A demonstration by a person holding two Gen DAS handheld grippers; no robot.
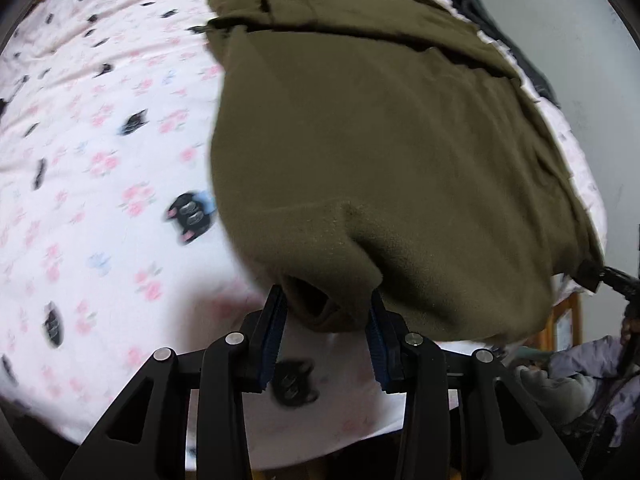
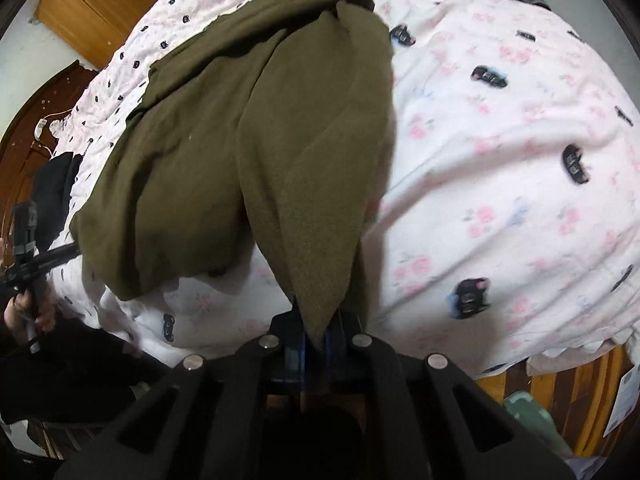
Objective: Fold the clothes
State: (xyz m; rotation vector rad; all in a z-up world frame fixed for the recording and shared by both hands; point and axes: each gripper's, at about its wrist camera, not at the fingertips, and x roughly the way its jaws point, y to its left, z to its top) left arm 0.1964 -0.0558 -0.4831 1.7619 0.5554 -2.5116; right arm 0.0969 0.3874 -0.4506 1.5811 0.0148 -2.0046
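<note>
Spread across a pink floral bedsheet (image 1: pixel 100 128): an olive green garment (image 1: pixel 380 128), its far end folded over and partly lost at the top of both views. Near hem bunched between the left gripper (image 1: pixel 326 312) fingers, pads pressing its sides. Right gripper (image 2: pixel 318 338) clamped tight on a hanging corner of the same cloth, fingertips mostly hidden beneath it. Blurred at frame edges: dark clothing (image 2: pixel 52 196), wooden cabinet (image 2: pixel 96 8). No containers in sight.
</note>
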